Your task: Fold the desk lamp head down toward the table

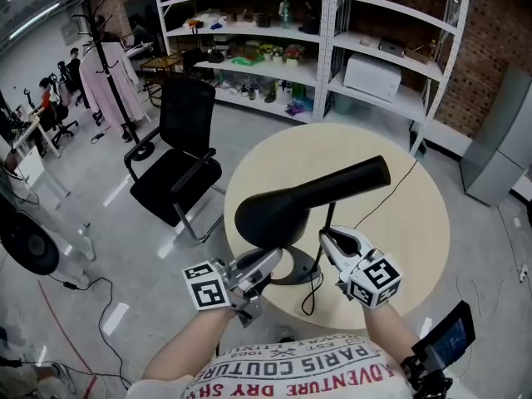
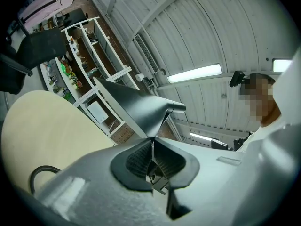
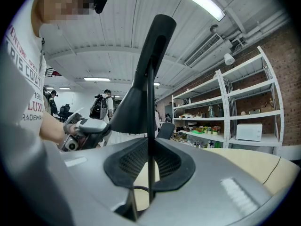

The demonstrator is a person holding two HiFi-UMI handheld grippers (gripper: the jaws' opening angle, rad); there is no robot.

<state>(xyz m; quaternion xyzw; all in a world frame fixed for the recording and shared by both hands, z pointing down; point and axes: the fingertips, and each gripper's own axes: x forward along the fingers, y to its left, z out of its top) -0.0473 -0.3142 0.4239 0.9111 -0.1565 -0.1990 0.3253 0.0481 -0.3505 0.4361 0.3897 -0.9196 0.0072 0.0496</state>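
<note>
A black desk lamp stands on the round beige table (image 1: 416, 248). Its cone-shaped head (image 1: 307, 198) lies nearly level, with the wide shade toward me and the narrow end pointing up and right. My left gripper (image 1: 270, 260) is shut on the thin rim of the shade, and the lamp head (image 2: 136, 109) rises just beyond its pads (image 2: 138, 159). My right gripper (image 1: 327, 235) is shut on the thin upright stem (image 1: 329, 221). That stem (image 3: 149, 126) runs straight up between the pads, under the lamp head (image 3: 141, 102). The lamp's base (image 1: 295, 271) sits below both grippers.
The lamp's black cord (image 1: 312, 293) loops off the near table edge, and another stretch of cord (image 1: 399, 185) trails off to the far right. A black chair (image 1: 179, 160) stands left of the table. White shelves (image 1: 332, 40) line the back wall, with a coat rack (image 1: 108, 65) at the left.
</note>
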